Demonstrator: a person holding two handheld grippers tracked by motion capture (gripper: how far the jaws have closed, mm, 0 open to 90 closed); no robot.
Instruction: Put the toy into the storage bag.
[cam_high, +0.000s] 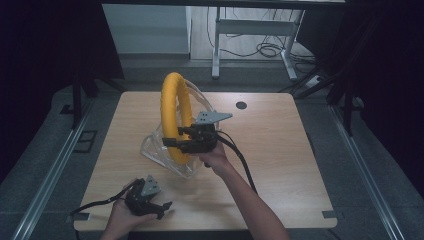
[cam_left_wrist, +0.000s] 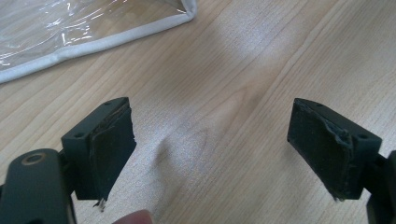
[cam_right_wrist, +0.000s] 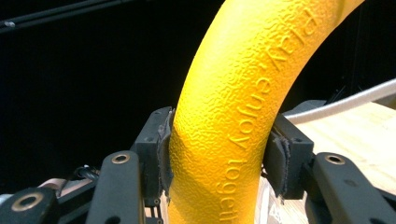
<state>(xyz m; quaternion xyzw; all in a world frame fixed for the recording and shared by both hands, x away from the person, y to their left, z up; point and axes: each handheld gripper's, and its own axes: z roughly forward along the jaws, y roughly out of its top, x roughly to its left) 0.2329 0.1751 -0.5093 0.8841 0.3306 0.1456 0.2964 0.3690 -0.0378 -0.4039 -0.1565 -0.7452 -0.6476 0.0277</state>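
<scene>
The right hand-held gripper (cam_high: 172, 142) is clamped on the yellow ring (cam_high: 176, 107), its two black pads pressed against either side of the ring's textured tube; in the right gripper view the ring (cam_right_wrist: 233, 121) rises between the jaws, with raised lettering running along it. The ring stands upright on edge near the middle of the desk (cam_high: 280, 150), its lower part sitting inside a clear plastic bag (cam_high: 155, 150) with a white piped edge. The bag rests on the desk just left of the person's right hand (cam_high: 215, 157).

The left hand-held gripper (cam_high: 162, 206) lies low at the near left corner of the desk, well apart from the ring, held in the person's left hand (cam_high: 125, 217). Its jaws stand wide with nothing between them; in the left gripper view bare wood shows between the pads and a corner of the bag (cam_left_wrist: 93, 28) lies beyond them
</scene>
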